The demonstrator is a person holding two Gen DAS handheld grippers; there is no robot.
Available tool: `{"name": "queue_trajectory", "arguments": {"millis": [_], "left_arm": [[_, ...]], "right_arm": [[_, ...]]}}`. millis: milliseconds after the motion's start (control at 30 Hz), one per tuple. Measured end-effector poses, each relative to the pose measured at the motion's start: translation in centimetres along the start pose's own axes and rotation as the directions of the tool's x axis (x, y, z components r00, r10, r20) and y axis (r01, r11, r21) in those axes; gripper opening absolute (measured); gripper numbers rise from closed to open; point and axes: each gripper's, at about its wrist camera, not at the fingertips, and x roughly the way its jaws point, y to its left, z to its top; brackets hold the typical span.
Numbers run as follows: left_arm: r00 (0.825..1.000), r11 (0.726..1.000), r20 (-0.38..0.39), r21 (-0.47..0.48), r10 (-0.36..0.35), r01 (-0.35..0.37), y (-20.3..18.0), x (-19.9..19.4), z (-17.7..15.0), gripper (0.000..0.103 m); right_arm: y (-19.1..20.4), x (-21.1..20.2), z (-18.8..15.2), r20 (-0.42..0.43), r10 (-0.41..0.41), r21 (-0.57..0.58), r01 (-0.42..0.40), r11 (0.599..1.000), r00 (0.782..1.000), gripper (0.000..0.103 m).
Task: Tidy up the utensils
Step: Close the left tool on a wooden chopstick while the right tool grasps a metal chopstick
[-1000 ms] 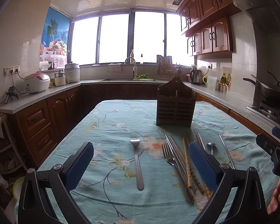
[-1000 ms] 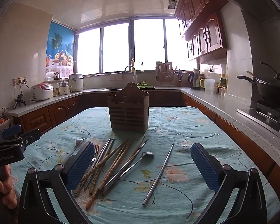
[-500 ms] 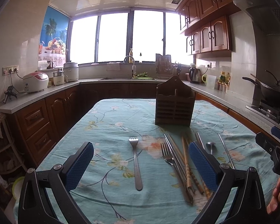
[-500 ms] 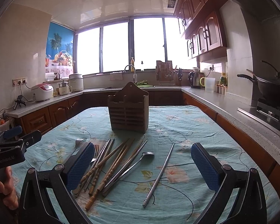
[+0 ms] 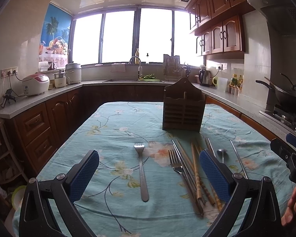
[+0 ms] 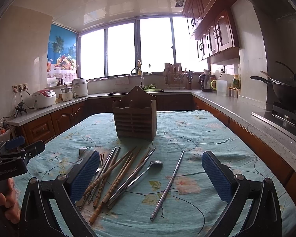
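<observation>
A brown wooden utensil holder point(image 5: 183, 106) point(image 6: 135, 115) stands upright mid-table. In the left wrist view a lone steel fork point(image 5: 142, 167) lies between my open left gripper's point(image 5: 149, 175) pads. To its right lie a second fork point(image 5: 176, 163), bamboo chopsticks point(image 5: 196, 169), steel chopsticks and a small spoon point(image 5: 222, 153). In the right wrist view my open, empty right gripper point(image 6: 151, 177) hovers above the bamboo chopsticks point(image 6: 116, 177), the spoon point(image 6: 146, 170) and a single steel chopstick point(image 6: 168, 183).
A teal floral tablecloth point(image 5: 118, 134) covers the table. Counters run along the left, back and right with a rice cooker point(image 5: 35, 84), a sink, a kettle point(image 6: 205, 83) and a wok on the stove point(image 6: 286, 90). The other hand-held gripper shows at each view's edge.
Both views have shifted only slightly. The utensils lie where they were and both grippers stay open.
</observation>
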Motion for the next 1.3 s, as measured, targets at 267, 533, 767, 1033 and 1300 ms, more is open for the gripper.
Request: {"name": "queue_trajectory", "arguments": {"millis": [267,533,767,1033,1300], "left_arm": [[0.999,1.000,-0.052,-0.018,-0.016,0.015,0.3,1.4,0.5,0.102],[0.984,0.996,-0.152,-0.008,-0.090,0.090,0.0,4.2,2.7,0.102],[0.952,0.987,-0.269,0.013,-0.149,0.158,-0.3,7.8,5.3,0.096],[0.883,0.966,-0.418,0.045,-0.212,0.254,-1.4,13.0,7.8,0.075],[0.836,0.943,-0.495,0.090,-0.237,0.320,-2.0,18.5,10.0,0.059]], "right_arm": [[-0.9,1.3,0.3,-0.064,-0.001,0.048,0.004,0.999,0.998,0.103],[-2.0,3.4,1.1,-0.150,0.004,0.074,0.007,0.997,0.989,0.103],[-3.7,6.5,1.5,-0.259,0.013,0.109,0.016,0.994,0.966,0.094],[-5.4,11.0,1.0,-0.420,0.024,0.156,0.046,0.987,0.907,0.061],[-6.7,15.1,0.1,-0.514,0.038,0.186,0.069,0.980,0.857,0.040]]}}
